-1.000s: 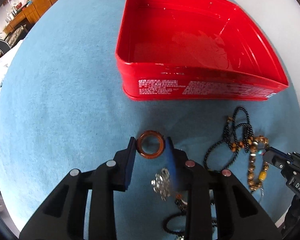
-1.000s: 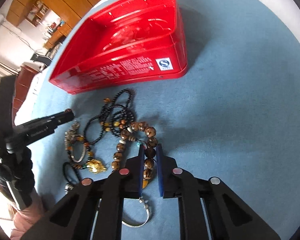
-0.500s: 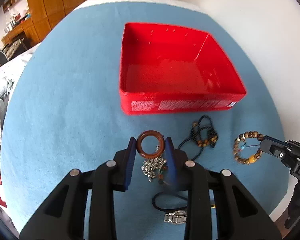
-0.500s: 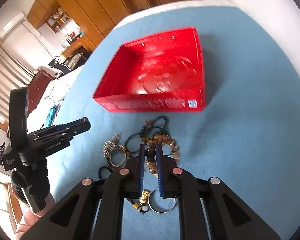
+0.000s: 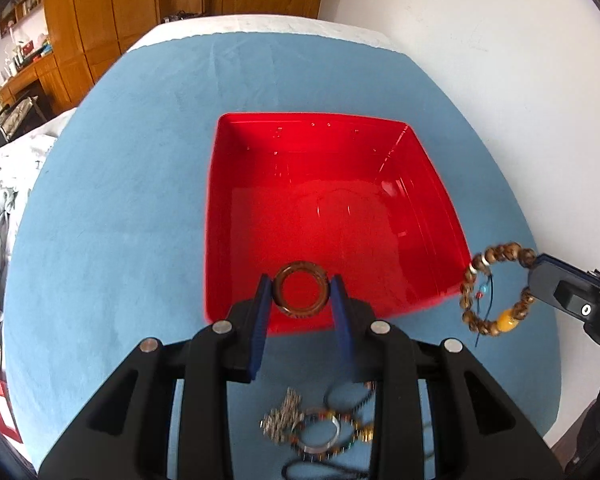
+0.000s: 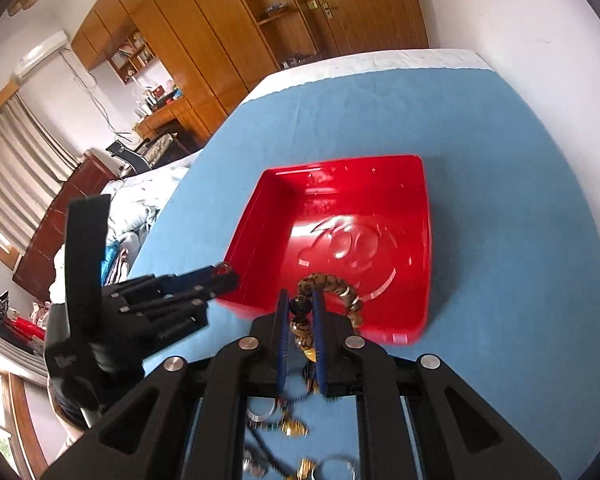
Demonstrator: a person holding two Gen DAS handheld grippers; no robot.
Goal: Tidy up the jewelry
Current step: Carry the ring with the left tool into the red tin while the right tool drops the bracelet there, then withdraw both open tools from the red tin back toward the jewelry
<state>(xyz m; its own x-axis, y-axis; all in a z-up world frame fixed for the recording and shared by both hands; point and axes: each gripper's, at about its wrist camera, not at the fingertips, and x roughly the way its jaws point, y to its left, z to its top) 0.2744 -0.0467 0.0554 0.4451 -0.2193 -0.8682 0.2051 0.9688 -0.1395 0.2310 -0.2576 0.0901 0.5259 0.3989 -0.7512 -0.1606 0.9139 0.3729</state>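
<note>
My left gripper [image 5: 300, 292] is shut on a brown ring bangle [image 5: 300, 294] and holds it above the near edge of the open red tin [image 5: 216, 216]. My right gripper [image 6: 300, 308] is shut on a brown wooden bead bracelet [image 6: 332, 286], raised over the tin's near rim [image 6: 384, 330]. That bracelet also hangs at the right of the left wrist view [image 5: 496, 294], off the tin's right corner. The tin looks empty inside.
Loose jewelry lies on the blue cloth [image 5: 112, 184] below both grippers: a silver chain and beaded bangle [image 5: 316, 428], gold pieces and rings [image 6: 292, 428]. A white wall [image 5: 480, 32] stands to the right. The left gripper's body [image 6: 140, 304] shows at left.
Both grippers have lifted their pieces off the cloth and moved forward, now over the red tin's near edge. The remaining jewelry has dropped below them in view.
</note>
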